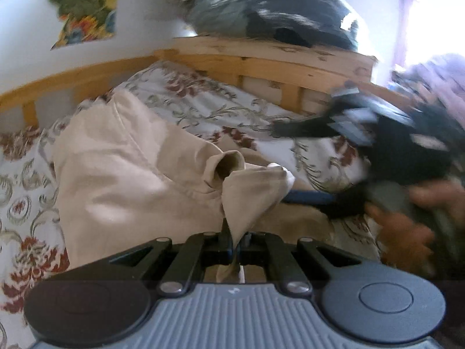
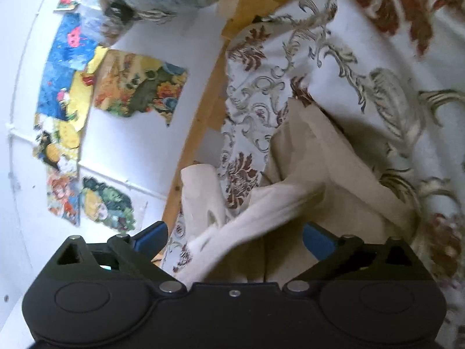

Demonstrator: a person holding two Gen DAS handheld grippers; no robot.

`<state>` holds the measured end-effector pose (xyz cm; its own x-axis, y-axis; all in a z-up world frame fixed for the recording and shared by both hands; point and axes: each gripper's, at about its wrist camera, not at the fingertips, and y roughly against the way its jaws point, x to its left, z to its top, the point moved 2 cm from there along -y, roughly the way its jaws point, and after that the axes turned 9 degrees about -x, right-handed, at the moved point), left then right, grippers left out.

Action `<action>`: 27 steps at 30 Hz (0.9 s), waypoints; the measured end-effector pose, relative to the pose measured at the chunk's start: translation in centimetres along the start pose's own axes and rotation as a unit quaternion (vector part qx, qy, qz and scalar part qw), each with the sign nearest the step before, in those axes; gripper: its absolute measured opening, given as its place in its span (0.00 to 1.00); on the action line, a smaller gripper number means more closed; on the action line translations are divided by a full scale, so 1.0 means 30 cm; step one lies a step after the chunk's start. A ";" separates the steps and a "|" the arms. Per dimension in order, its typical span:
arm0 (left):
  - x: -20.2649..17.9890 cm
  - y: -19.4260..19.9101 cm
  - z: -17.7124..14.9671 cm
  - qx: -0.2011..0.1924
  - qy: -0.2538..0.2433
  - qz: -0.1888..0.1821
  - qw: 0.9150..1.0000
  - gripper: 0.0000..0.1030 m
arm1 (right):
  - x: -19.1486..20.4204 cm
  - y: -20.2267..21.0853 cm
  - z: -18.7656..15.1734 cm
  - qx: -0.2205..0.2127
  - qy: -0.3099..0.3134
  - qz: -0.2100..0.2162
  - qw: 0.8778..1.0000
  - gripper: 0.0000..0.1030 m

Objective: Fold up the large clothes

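Beige trousers (image 1: 122,174) lie crumpled on the floral bedsheet (image 1: 209,107). My left gripper (image 1: 235,240) is shut on a fold of this beige cloth, which rises as a peak from between its closed jaws. To the right, a person's hand (image 1: 407,229) holds my right gripper (image 1: 282,163), whose jaws stand wide apart around the trousers' pale corner. In the right wrist view the right gripper (image 2: 235,232) is open, its blue pads (image 2: 151,237) far apart. The beige trousers (image 2: 314,157) run between them, and neither pad presses on the cloth.
A wooden bed frame (image 1: 261,58) runs along the far side of the bed, with a dark bundle of clothes (image 1: 261,8) on top of it. Colourful pictures (image 2: 139,84) hang on the white wall. Purple fabric (image 1: 436,75) lies at the far right.
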<state>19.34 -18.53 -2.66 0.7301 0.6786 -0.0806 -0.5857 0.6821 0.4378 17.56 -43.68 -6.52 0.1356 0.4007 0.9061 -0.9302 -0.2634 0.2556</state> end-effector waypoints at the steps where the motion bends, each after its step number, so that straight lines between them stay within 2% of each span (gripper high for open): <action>1: -0.016 0.007 -0.006 -0.001 -0.016 -0.004 1.000 0.01 | 0.002 -0.023 0.007 0.000 0.011 -0.015 1.000 0.77; 2: -0.034 0.014 -0.014 -0.002 -0.036 -0.007 0.999 0.01 | 0.013 -0.051 0.019 -0.001 0.035 -0.026 0.999 0.68; 3: -0.050 0.016 -0.023 -0.004 -0.051 -0.010 0.999 0.01 | 0.023 -0.073 0.028 0.004 0.060 -0.026 0.998 0.48; 4: -0.061 0.018 -0.032 -0.005 -0.059 -0.011 0.998 0.01 | 0.039 -0.101 0.042 0.016 0.093 -0.033 0.995 0.40; 5: -0.068 0.017 -0.040 -0.006 -0.066 -0.011 0.998 0.01 | 0.060 -0.132 0.059 0.029 0.127 -0.043 0.991 0.37; 7: -0.072 0.012 -0.048 -0.008 -0.069 -0.012 0.997 0.01 | 0.089 -0.188 0.088 0.068 0.161 -0.041 0.984 0.41; 8: -0.072 0.008 -0.050 -0.007 -0.066 -0.016 0.998 0.01 | 0.101 -0.209 0.102 0.083 0.163 -0.043 0.982 0.49; 9: -0.070 0.004 -0.053 -0.005 -0.061 -0.020 0.998 0.01 | 0.112 -0.217 0.111 0.088 0.162 -0.041 0.982 0.62; 10: -0.071 -0.001 -0.058 -0.002 -0.061 -0.024 0.998 0.01 | 0.123 -0.217 0.121 0.087 0.155 -0.032 0.984 0.68; 12: -0.078 -0.005 -0.067 -0.002 -0.067 -0.024 0.997 0.01 | 0.133 -0.203 0.136 0.074 0.116 -0.003 0.990 0.93; 14: -0.077 -0.007 -0.070 0.000 -0.061 -0.024 0.998 0.01 | 0.137 -0.189 0.132 0.058 0.091 0.014 0.994 0.98; 16: -0.079 -0.012 -0.070 0.001 -0.061 -0.025 0.998 0.01 | 0.149 -0.208 0.112 0.061 0.115 -0.011 0.991 0.98; 17: -0.078 -0.013 -0.071 0.002 -0.060 -0.024 0.998 0.01 | 0.157 -0.225 0.096 0.068 0.142 -0.032 0.987 0.91; 18: -0.080 -0.015 -0.070 0.002 -0.060 -0.023 0.998 0.01 | 0.165 -0.248 0.075 0.081 0.173 -0.054 0.980 0.78; 19: -0.081 -0.018 -0.068 0.002 -0.061 -0.023 0.998 0.01 | 0.173 -0.270 0.057 0.094 0.199 -0.069 0.973 0.70; 21: -0.088 -0.026 -0.066 0.003 -0.065 -0.023 0.998 0.01 | 0.188 -0.292 0.033 0.108 0.245 -0.084 0.960 0.25; 22: -0.091 -0.034 -0.064 0.002 -0.060 -0.024 0.998 0.01 | 0.204 -0.292 0.029 0.108 0.268 -0.082 0.954 0.19; 24: -0.103 -0.056 -0.054 -0.001 -0.050 -0.030 0.998 0.01 | 0.234 -0.273 0.032 0.101 0.312 -0.081 0.941 0.15; 27: -0.131 -0.105 -0.039 -0.001 -0.040 -0.054 0.998 0.02 | 0.242 -0.247 0.059 0.090 0.368 -0.095 0.920 0.14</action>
<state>17.90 -23.04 -4.76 0.8151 0.5767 -0.0555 -0.5020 0.7508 0.4292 26.04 -40.38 -1.25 -0.0401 0.9234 0.3818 -0.8332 -0.2418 0.4972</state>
